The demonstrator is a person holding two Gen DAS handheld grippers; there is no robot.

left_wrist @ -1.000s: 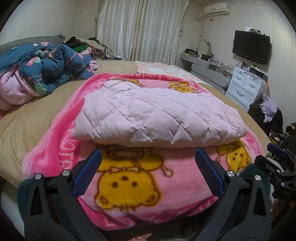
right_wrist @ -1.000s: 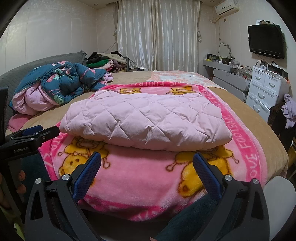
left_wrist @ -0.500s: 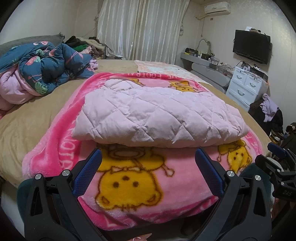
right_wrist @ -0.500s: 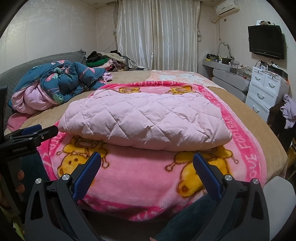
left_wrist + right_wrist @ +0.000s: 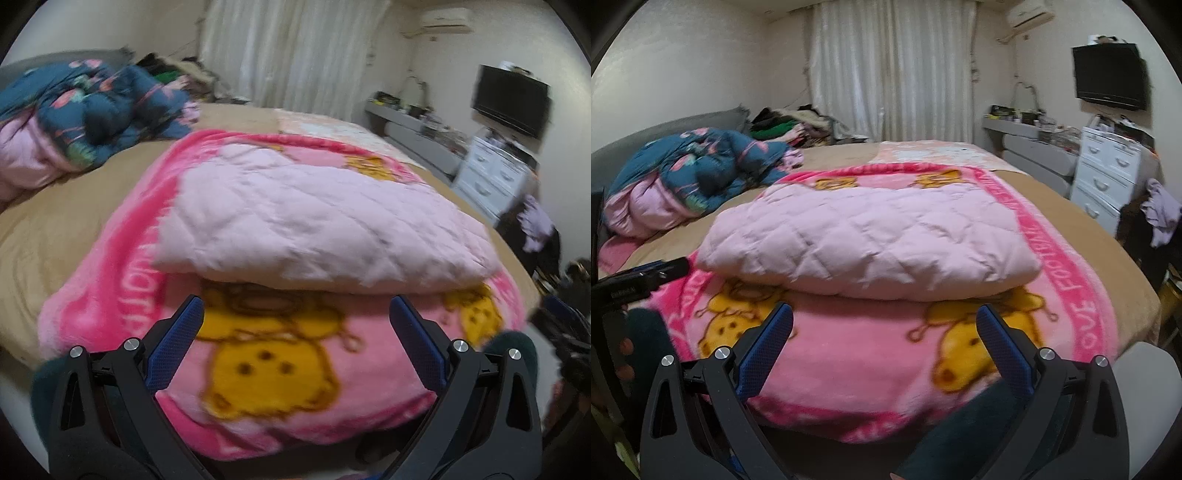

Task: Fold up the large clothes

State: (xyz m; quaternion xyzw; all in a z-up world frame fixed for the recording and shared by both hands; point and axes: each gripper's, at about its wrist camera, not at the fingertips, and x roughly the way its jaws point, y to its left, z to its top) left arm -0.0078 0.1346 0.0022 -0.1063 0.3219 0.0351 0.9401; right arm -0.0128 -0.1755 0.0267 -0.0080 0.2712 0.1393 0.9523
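A pale pink quilted garment [image 5: 314,225] [image 5: 868,240] lies folded into a thick flat bundle on a bright pink cartoon blanket [image 5: 266,369] [image 5: 857,354] spread over the bed. My left gripper [image 5: 293,314] is open just short of the bundle's near edge, nothing between its blue pads. My right gripper [image 5: 884,317] is open too, at the same near edge and empty. In the right wrist view the left gripper [image 5: 639,280] shows at the left, held in a hand. The left wrist view is blurred.
A crumpled dark blue patterned quilt over pink bedding [image 5: 694,177] lies at the bed's left. More clothes [image 5: 790,123] are piled by the curtain. A white drawer unit [image 5: 1108,173] and a wall TV [image 5: 1108,74] stand on the right. A purple cloth [image 5: 1161,214] hangs beside the drawers.
Both grippers have moved slightly, tilting the views, and the left view has gone blurry with motion. The folded garment lies as before. Both grippers stay open.
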